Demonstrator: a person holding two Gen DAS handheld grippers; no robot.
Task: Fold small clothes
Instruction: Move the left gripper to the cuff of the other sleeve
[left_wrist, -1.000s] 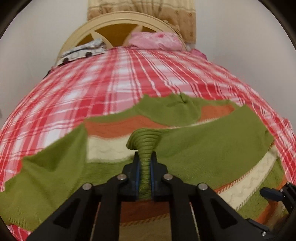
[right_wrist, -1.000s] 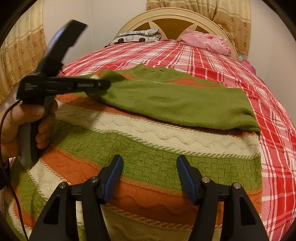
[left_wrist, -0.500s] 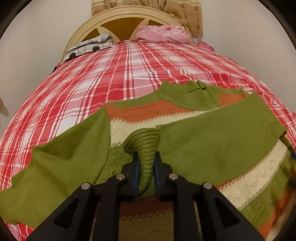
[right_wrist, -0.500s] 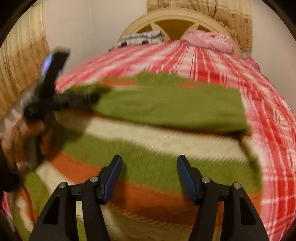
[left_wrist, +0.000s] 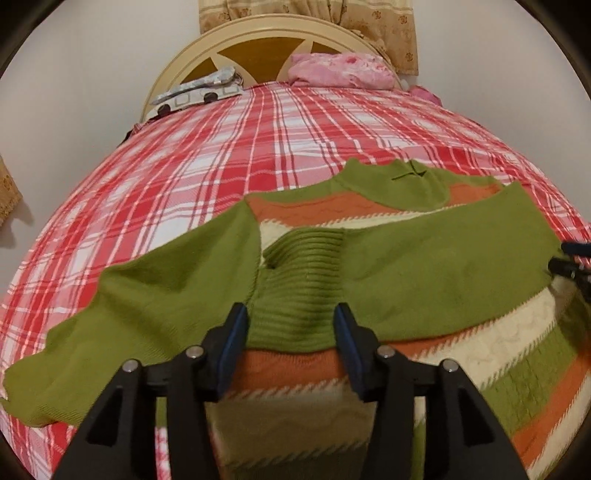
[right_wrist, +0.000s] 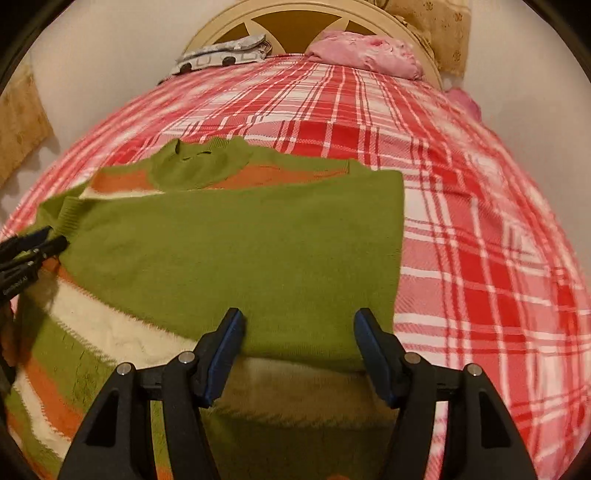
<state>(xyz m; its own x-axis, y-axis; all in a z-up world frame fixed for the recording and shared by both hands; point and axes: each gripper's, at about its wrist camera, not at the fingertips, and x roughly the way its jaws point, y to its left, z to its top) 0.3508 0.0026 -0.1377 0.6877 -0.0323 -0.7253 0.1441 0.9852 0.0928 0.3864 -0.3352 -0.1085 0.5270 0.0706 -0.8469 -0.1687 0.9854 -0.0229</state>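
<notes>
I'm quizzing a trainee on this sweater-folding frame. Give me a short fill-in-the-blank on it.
1. The striped sweater lies on a red-and-white ____ bedsheet.
2. Its sleeve folded across the body is plain ____.
3. The ribbed cuff lies between the left gripper's ____ jaws.
4. The pillow at the headboard is ____.

Missing words: plaid; green; opening; pink

The sweater is showing olive-green sleeves over orange, cream and green knitted stripes. At twelve o'clock, the bedspread is showing red, pink and white plaid, the pillow pink, the headboard cream and gold.
</notes>
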